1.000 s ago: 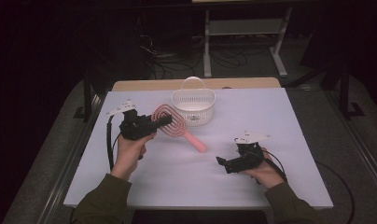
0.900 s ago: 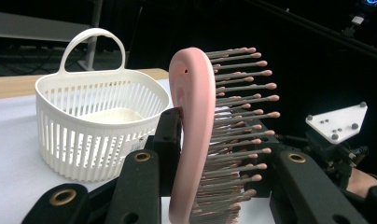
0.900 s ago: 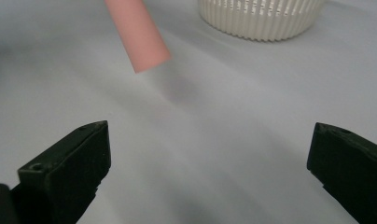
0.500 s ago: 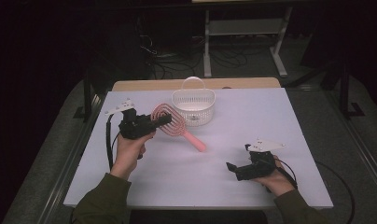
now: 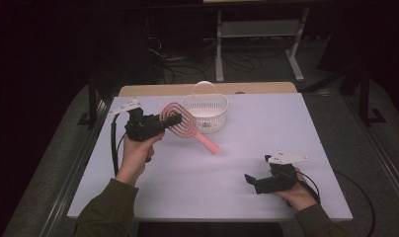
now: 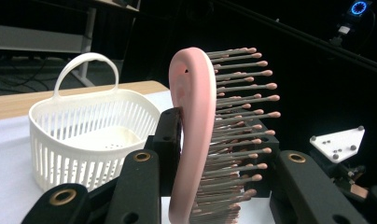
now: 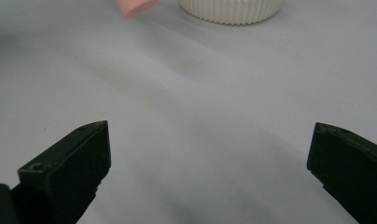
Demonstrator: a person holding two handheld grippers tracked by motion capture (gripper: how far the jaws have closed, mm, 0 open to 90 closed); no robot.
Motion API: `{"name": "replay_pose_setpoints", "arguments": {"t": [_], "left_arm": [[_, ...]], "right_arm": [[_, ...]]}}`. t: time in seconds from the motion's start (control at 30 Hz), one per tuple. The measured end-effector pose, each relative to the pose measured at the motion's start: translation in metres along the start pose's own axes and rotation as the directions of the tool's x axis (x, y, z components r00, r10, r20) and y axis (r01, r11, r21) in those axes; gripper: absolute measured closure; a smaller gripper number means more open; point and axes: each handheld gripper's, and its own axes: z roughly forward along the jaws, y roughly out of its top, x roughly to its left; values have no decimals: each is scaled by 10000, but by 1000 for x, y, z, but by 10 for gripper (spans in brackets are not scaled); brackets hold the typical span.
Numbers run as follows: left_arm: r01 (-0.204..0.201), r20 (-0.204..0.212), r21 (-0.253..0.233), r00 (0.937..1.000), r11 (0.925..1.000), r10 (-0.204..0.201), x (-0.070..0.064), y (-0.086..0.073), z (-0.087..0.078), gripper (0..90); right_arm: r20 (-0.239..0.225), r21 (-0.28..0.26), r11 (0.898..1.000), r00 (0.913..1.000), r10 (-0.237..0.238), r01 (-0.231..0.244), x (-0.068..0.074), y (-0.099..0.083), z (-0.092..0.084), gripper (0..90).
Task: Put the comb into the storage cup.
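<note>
My left fingers (image 6: 214, 154) clamp the pink looped plastic hairbrush (image 5: 180, 121); right fingers (image 7: 210, 163) gape empty; I should lower it squarely into the white slotted basket (image 5: 205, 112).

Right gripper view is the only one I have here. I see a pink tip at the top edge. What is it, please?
Observer: It is the handle end of a pink hairbrush. The brush is lifted off the table, handle slanting down.
Operator: Who holds it?
Observer: The left tongs are shut on the brush head, one jaw on its back, the other on the bristle side.
Operator: And the white thing beside the tip?
Observer: A white slotted basket with a handle; the inside that the left gripper view shows is empty.
Operator: Are my tongs near the brush?
Observer: No. The right tongs are open and low over the table's near right part, apart from the brush.
</note>
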Motion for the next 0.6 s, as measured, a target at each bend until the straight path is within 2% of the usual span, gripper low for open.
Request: {"name": "replay_pose_setpoints", "arguments": {"t": [0.37,0.47,0.6], "left_arm": [[239,280,-469,9994,9986,-226,5,16,8,644],[443,399,-635,9983,9970,-418,8,17,12,644],[516,381,-706,9981,9962,-490,11,18,15,644]], "right_arm": [[82,-31,10000,9999,-62,62,1,0,1,0],[96,-9,10000,9999,-60,60,1,0,1,0],[92,12,10000,9999,-93,93,2,0,2,0]]}}
